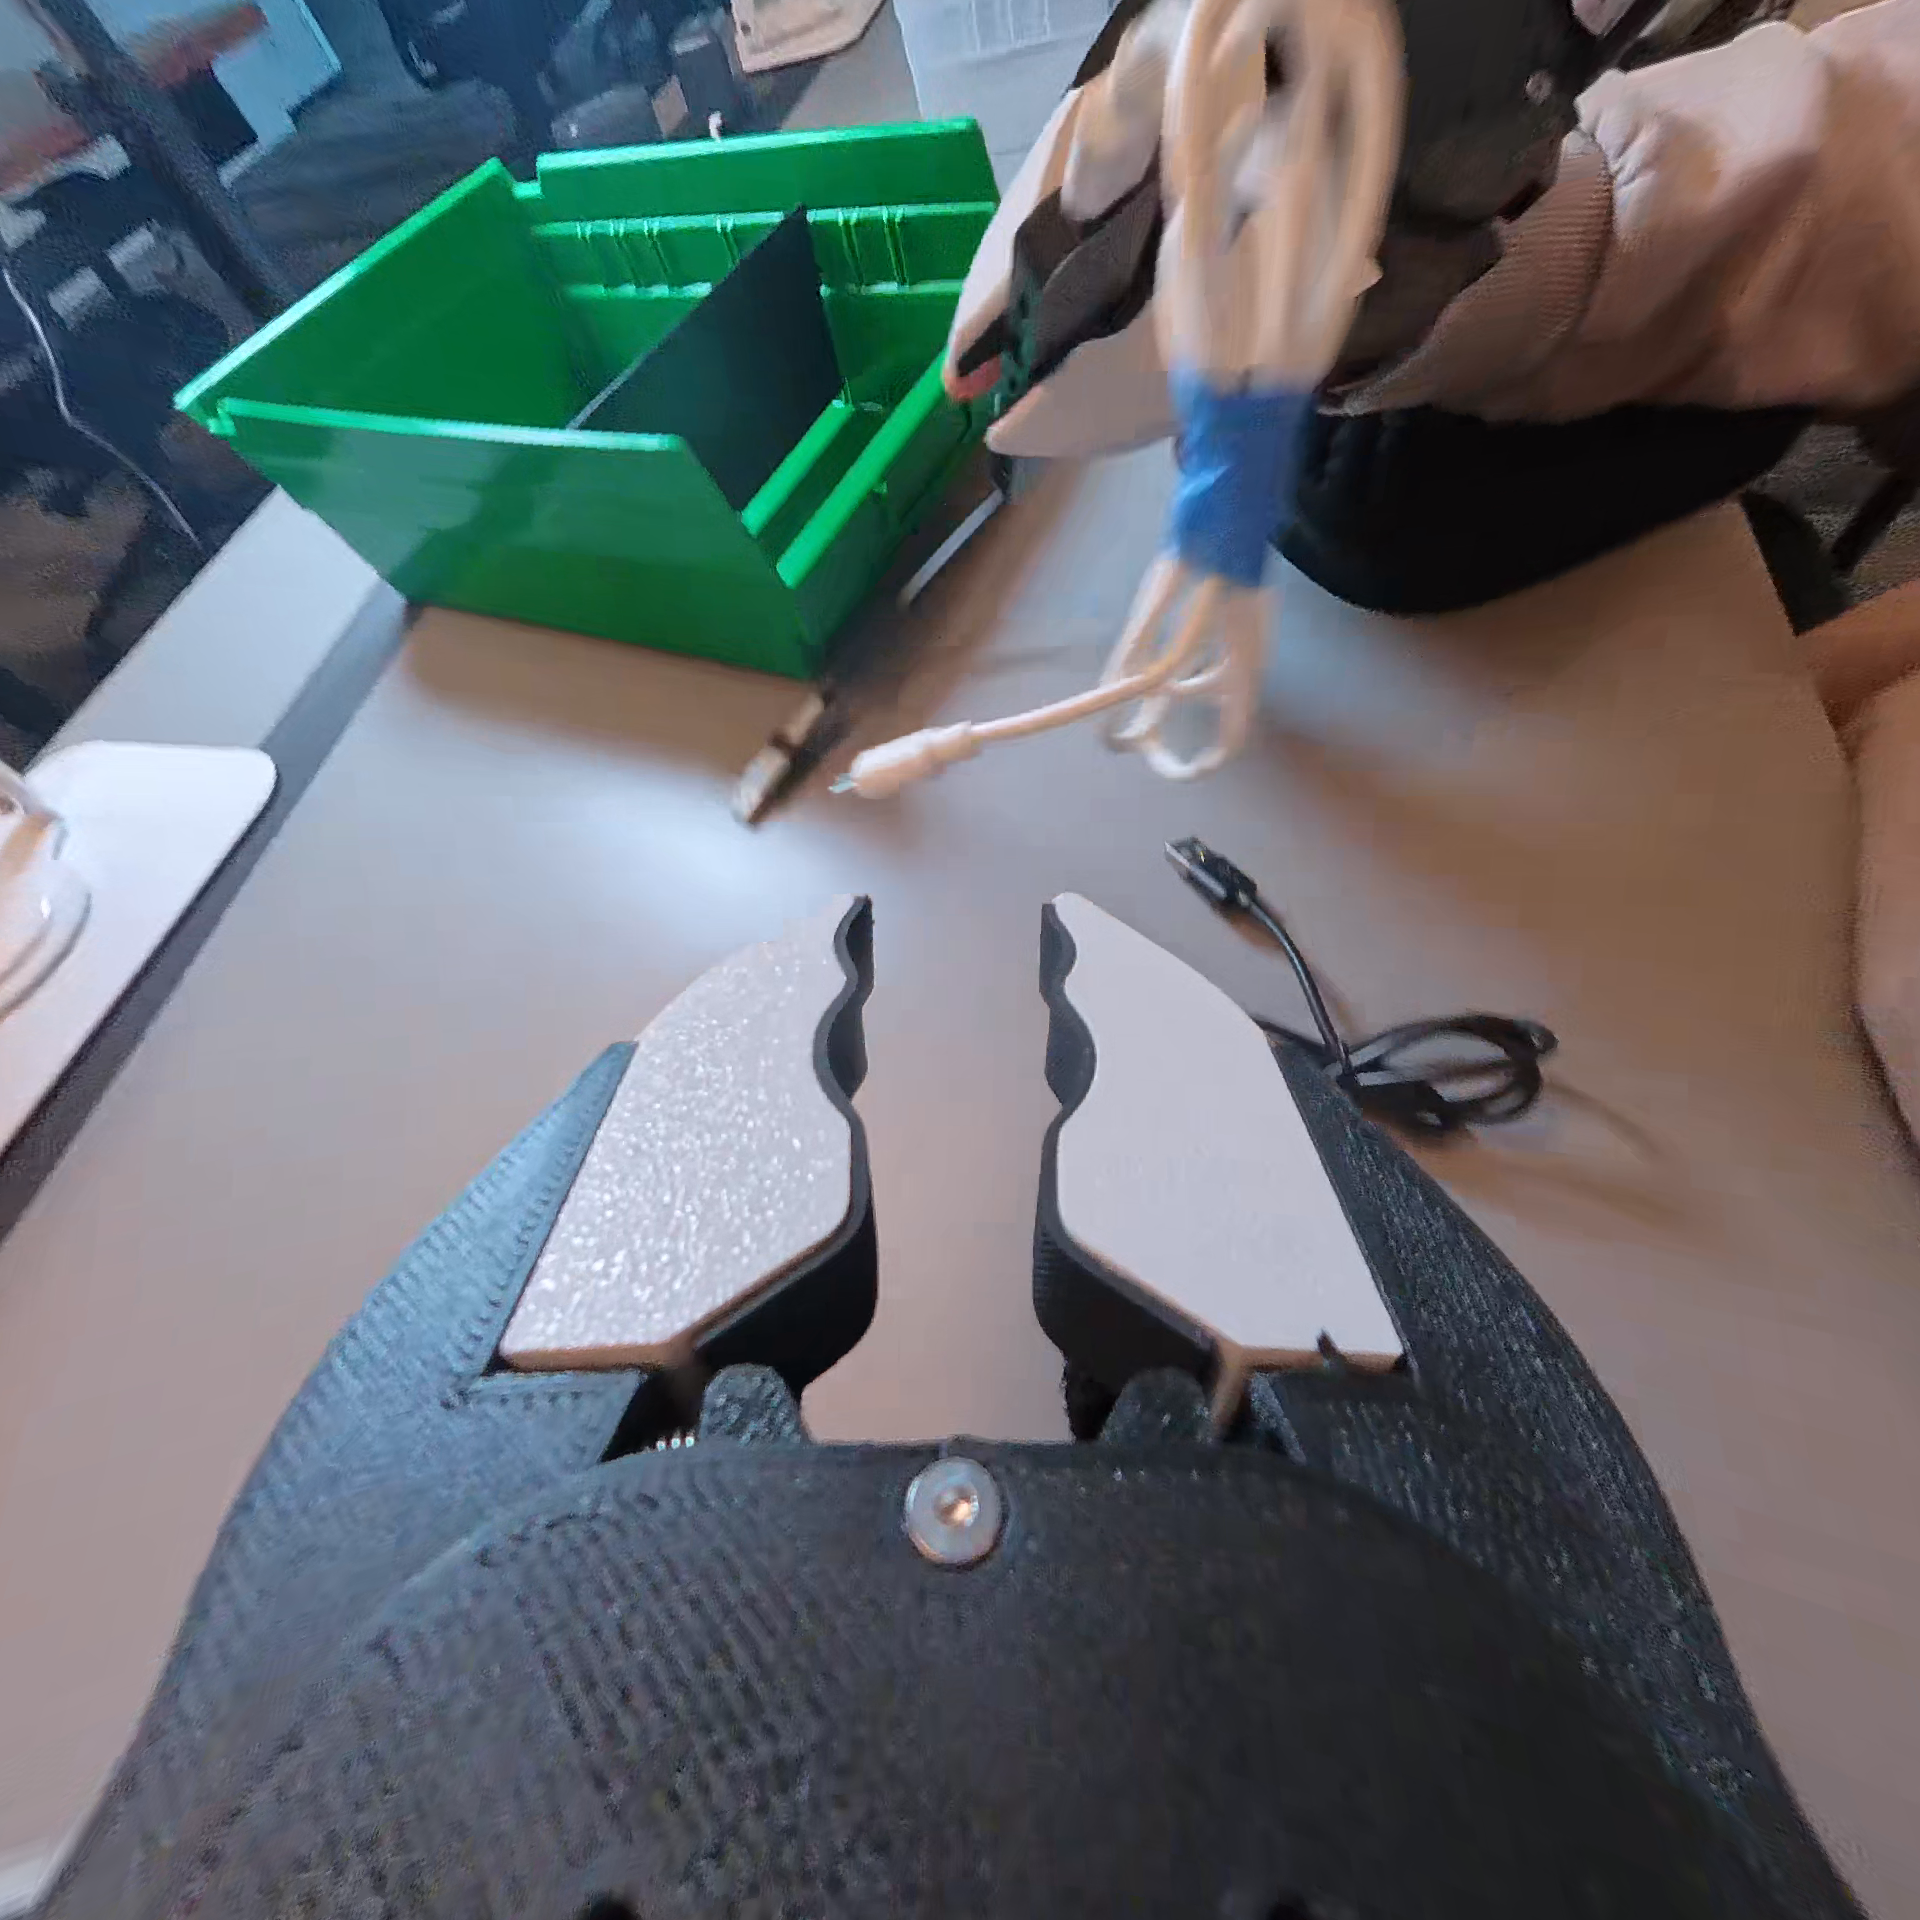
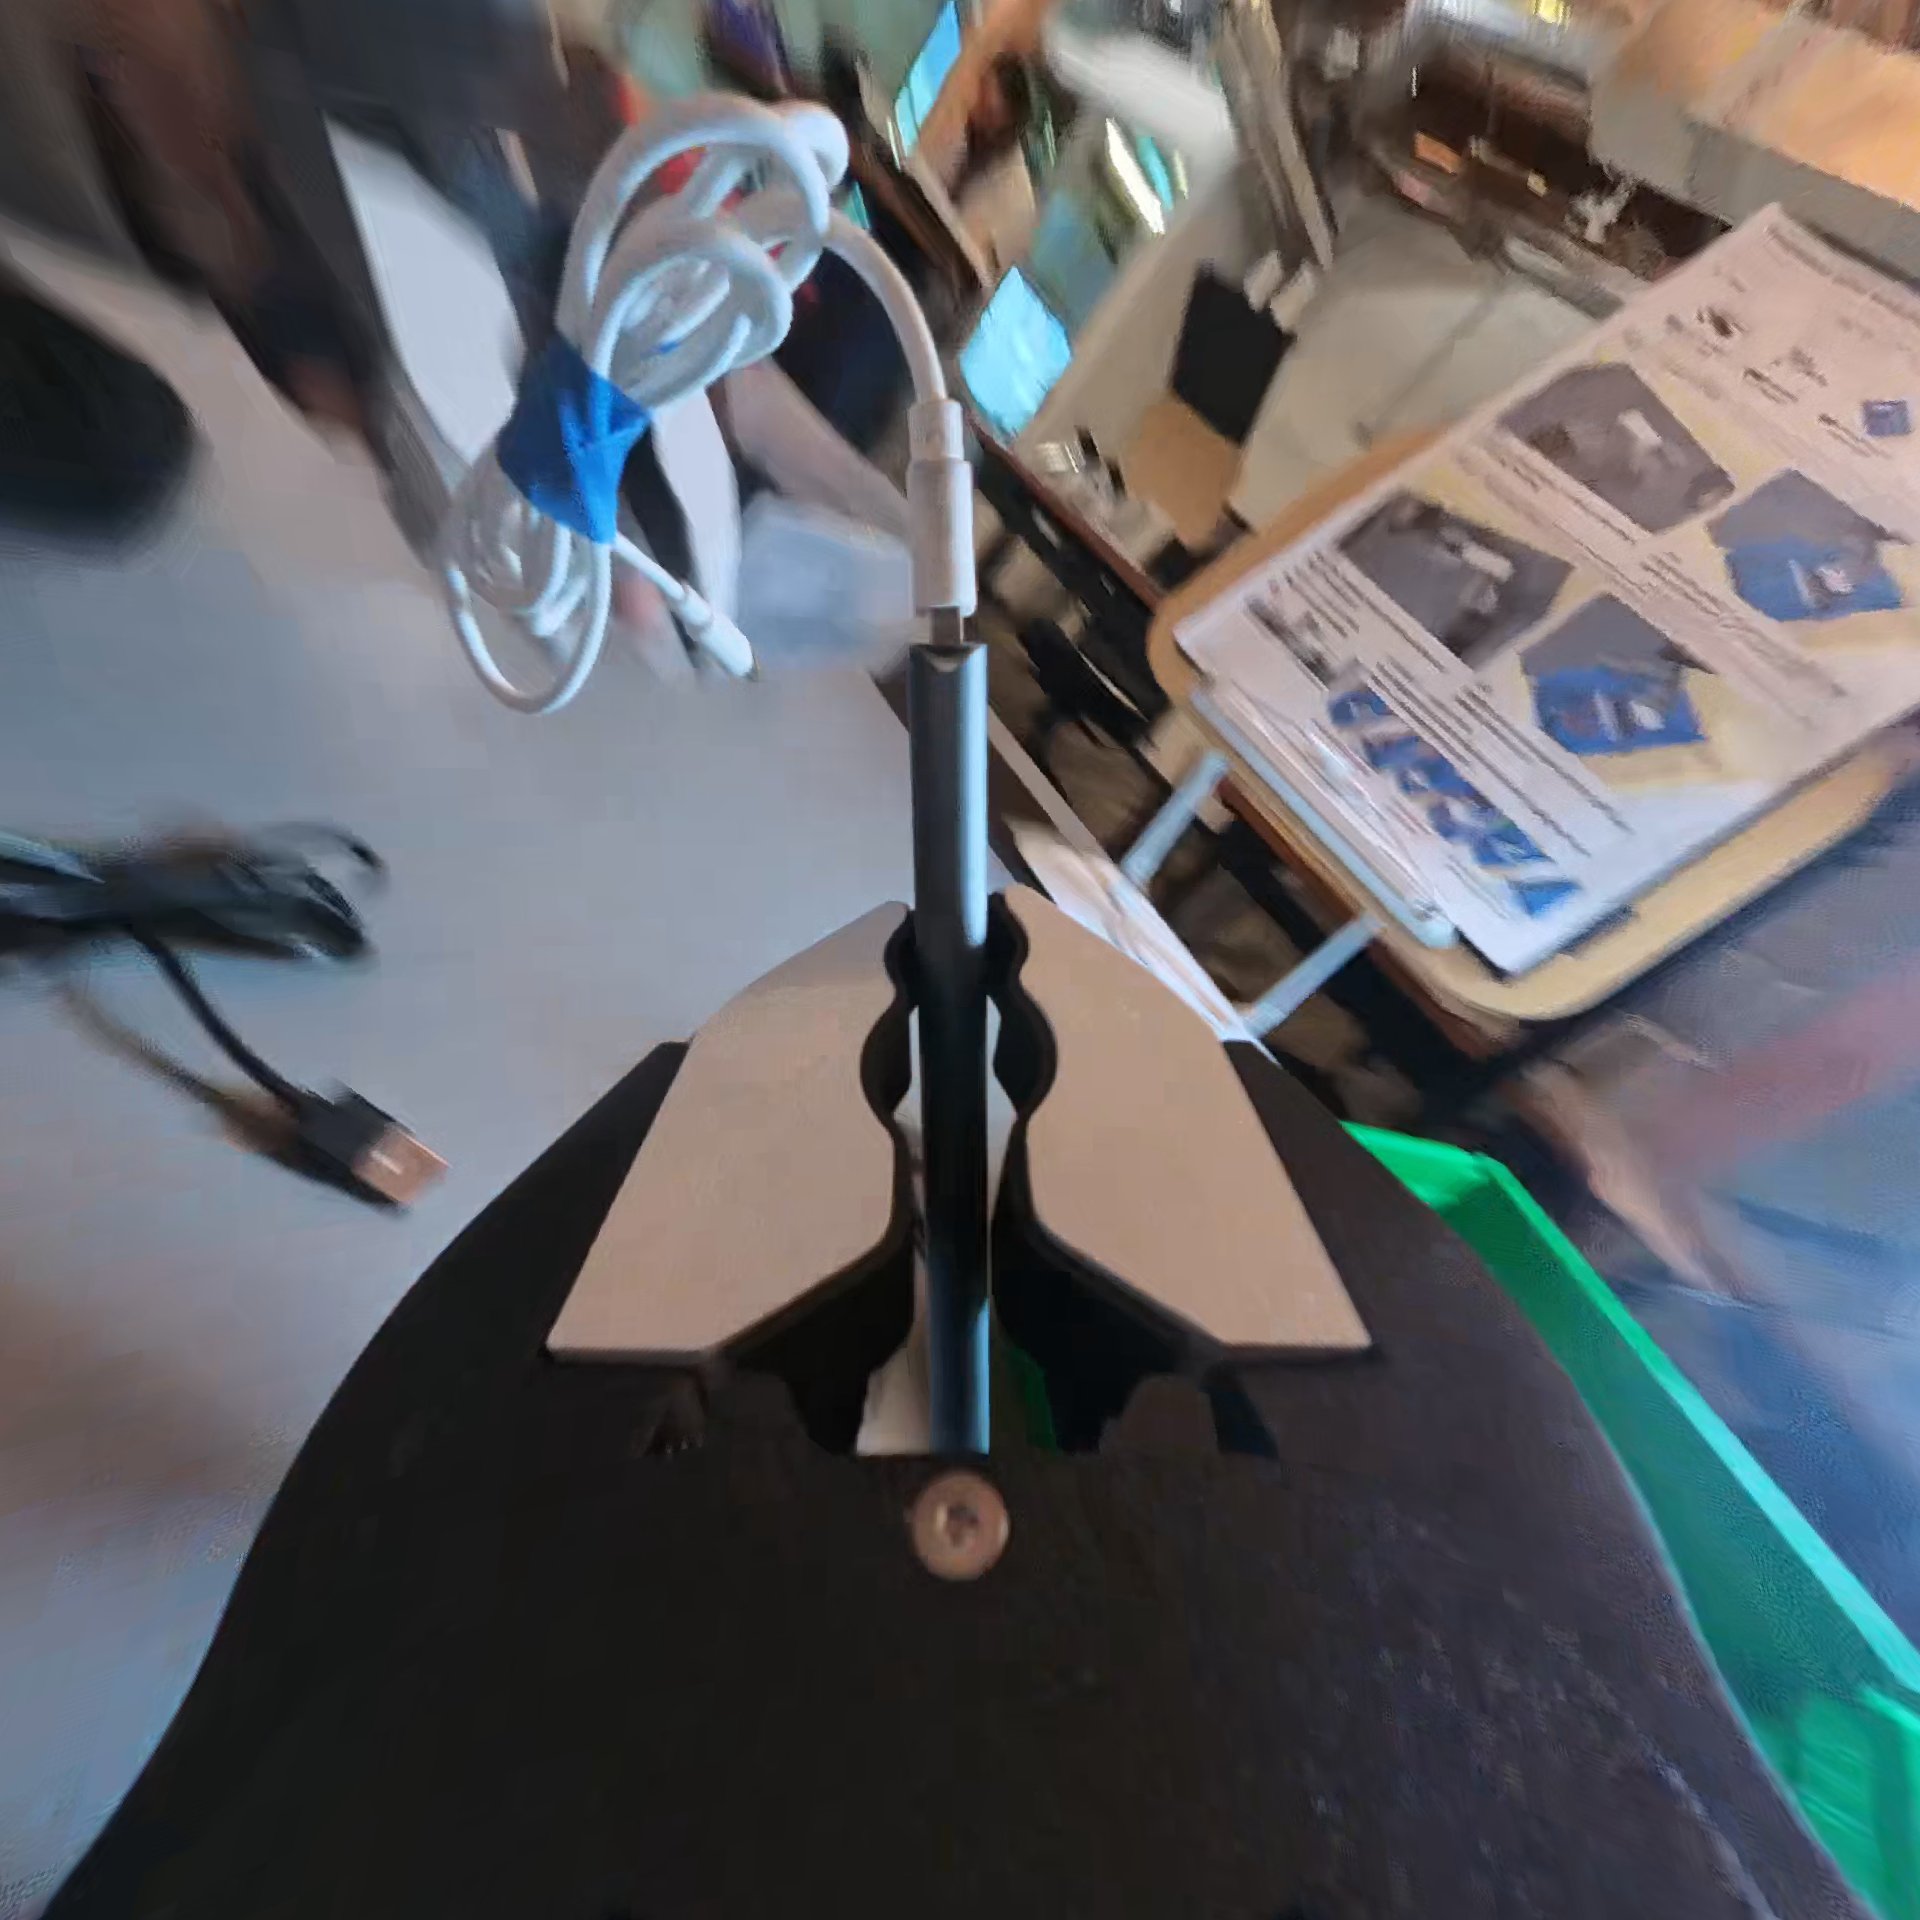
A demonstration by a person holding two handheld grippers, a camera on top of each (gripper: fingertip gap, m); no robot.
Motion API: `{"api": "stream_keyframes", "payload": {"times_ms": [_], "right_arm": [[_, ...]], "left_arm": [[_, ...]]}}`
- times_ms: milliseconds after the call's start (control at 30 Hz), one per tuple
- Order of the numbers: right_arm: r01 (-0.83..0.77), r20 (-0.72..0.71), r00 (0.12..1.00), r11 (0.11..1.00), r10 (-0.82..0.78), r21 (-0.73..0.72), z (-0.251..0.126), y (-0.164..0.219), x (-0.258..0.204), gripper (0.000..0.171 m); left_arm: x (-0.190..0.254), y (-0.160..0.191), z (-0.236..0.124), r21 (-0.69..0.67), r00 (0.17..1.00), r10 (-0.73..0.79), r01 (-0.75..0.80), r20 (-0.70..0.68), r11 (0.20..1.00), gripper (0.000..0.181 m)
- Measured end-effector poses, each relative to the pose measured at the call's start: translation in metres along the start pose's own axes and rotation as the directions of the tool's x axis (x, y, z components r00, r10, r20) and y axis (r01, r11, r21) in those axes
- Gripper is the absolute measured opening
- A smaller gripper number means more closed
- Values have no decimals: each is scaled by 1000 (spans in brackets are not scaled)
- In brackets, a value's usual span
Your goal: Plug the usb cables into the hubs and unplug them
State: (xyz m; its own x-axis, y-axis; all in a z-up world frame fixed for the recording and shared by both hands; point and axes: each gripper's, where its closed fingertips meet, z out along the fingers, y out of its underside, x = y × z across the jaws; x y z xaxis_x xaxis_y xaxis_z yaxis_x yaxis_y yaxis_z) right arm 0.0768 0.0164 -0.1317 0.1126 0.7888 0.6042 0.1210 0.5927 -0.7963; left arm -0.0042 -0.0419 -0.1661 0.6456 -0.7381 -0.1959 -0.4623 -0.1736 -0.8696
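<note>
My right gripper [image 2: 951, 914] is shut on a slim dark hub [image 2: 940, 779] and holds it in the air. A white USB cable's plug [image 2: 940, 520] sits in the hub's far end. The cable's coil, bound with blue tape [image 2: 577, 442], hangs from the plug. In the left wrist view the right gripper [image 1: 982, 400] is up at the right, and the white coil [image 1: 1231, 478] dangles with its free end [image 1: 894, 774] near the table. My left gripper [image 1: 956, 914] is open and empty, low over the table. A black USB cable [image 1: 1216, 878] lies just to its right and also shows in the right wrist view [image 2: 364, 1153].
A green bin [image 1: 520, 468] with a black divider stands at the back left of the table; its rim also shows in the right wrist view [image 2: 1662, 1403]. A small dark connector [image 1: 790, 748] lies by its corner. A white pad [image 1: 125, 831] lies at the left edge. Printed sheets [image 2: 1558, 623] stand off the table.
</note>
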Motion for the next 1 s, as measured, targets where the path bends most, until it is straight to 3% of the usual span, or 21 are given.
{"api": "stream_keyframes", "payload": {"times_ms": [100,167,300,433,533,567,633,733,833,1000], "right_arm": [[-344,197,933,908,301,239,-14,-37,-1,11],[-489,316,861,822,399,293,-21,-48,0,11],[-610,422,777,724,466,323,-23,-57,-1,10],[-624,438,765,710,472,326,-25,-57,-1,10],[-582,414,796,746,442,324,-27,-54,2,11],[-558,402,811,769,425,313,-28,-53,2,11],[-431,324,881,866,344,251,-23,-40,0,13],[-225,274,945,963,179,146,-13,-20,-14,14],[-28,239,971,997,9,74,-2,-6,-31,12],[175,228,958,984,-172,7,7,8,-48,13]], "left_arm": [[2,-25,20,64,998,57,-57,-3,996,33],[10,-46,30,117,995,88,-81,-55,990,36],[41,-74,59,190,966,92,-46,-242,981,47],[63,-83,93,233,925,62,30,-375,972,37],[62,-86,100,234,923,74,18,-379,972,19],[53,-82,99,207,939,101,-33,-330,978,11],[31,-70,91,147,950,232,-204,-211,968,11],[9,-50,77,4,901,424,-425,-88,905,12],[6,-32,73,-70,827,559,-562,-54,824,11],[12,-19,75,-63,770,634,-637,-64,768,11]]}}
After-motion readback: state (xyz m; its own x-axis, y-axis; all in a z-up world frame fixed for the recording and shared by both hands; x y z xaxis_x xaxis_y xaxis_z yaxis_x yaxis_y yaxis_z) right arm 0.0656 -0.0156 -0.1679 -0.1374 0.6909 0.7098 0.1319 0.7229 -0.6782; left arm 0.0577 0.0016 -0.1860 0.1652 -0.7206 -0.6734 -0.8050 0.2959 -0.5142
